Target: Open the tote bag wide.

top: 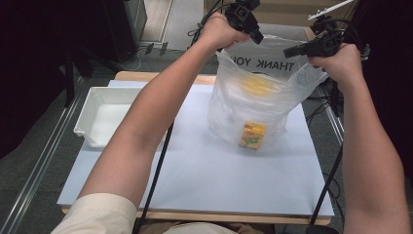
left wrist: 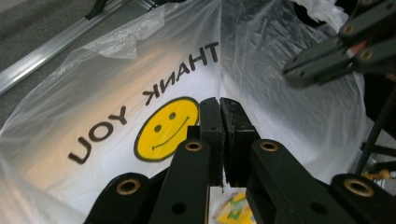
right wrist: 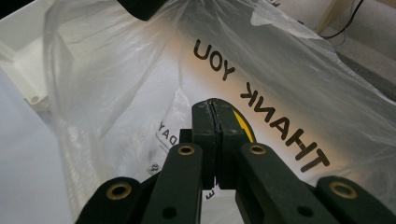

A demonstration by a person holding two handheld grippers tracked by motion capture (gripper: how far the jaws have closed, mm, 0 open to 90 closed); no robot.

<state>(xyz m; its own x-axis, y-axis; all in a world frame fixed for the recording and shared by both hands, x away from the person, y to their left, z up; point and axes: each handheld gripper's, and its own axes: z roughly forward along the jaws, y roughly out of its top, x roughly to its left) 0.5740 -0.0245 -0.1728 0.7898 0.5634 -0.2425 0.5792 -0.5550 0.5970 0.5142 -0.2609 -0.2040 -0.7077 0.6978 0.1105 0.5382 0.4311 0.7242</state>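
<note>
Jaws on both grippers are pinched tight on the top edge of the plastic bag (top: 253,105), one on each side. The left gripper (top: 254,33) holds the bag's left top corner and the right gripper (top: 292,50) holds the right one. Together they hold the bag up over the white mat (top: 204,170), with its bottom about at the mat. A small yellow box (top: 252,135) sits low inside it. A white tray (top: 104,114) lies well apart on the left.

The step looks like lifting or carrying the bag. To do it well, both hands should go the same way at the same speed. The jaws should stay squeezed, because thin plastic slips out easily. Pulling the hands too far apart could rip the bag. Keeping the top level helps the box stay at the bottom.
</note>
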